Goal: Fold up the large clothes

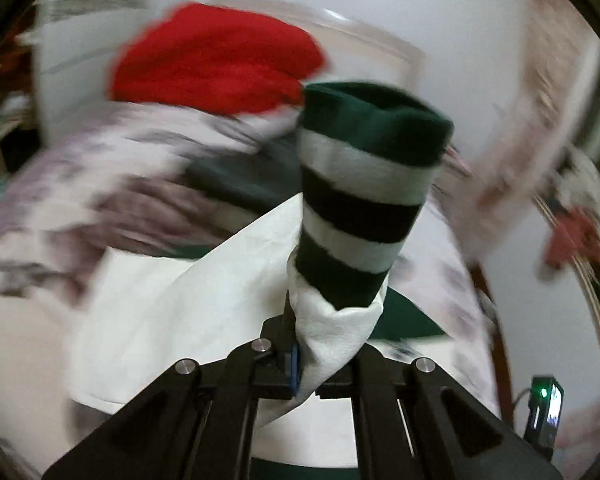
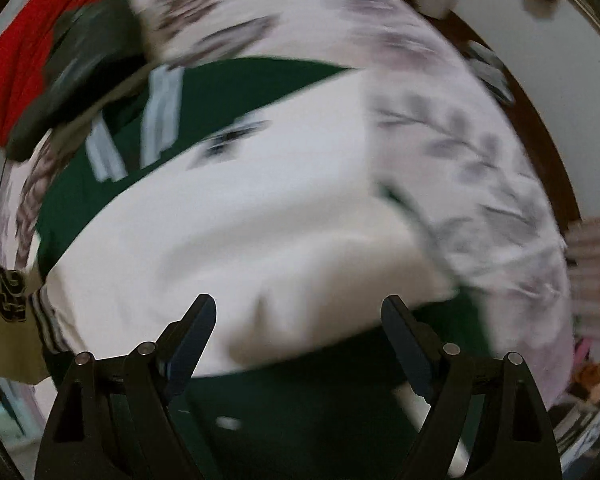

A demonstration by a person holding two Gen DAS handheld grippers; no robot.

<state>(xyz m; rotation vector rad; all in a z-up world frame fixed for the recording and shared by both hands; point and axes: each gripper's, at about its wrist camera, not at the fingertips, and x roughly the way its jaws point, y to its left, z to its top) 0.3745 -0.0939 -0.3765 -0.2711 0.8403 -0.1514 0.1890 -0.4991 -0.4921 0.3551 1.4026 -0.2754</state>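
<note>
Fingers of the left gripper [image 1: 296, 354] clamp the white sleeve with its green-and-white striped knit cuff [image 1: 364, 200] at centre frame, while the right gripper [image 2: 298, 344] hangs spread apart over the green-and-white jacket [image 2: 236, 216] on the patterned bed [image 2: 480, 152], so the sleeve fold seems under way, next laying it across the body.

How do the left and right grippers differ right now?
The left gripper is shut on the jacket sleeve, whose striped cuff stands up past its fingers; the right gripper is open and holds nothing. The left lifts fabric, while the right hangs above the white jacket panel. Both are black two-finger grippers.
</note>
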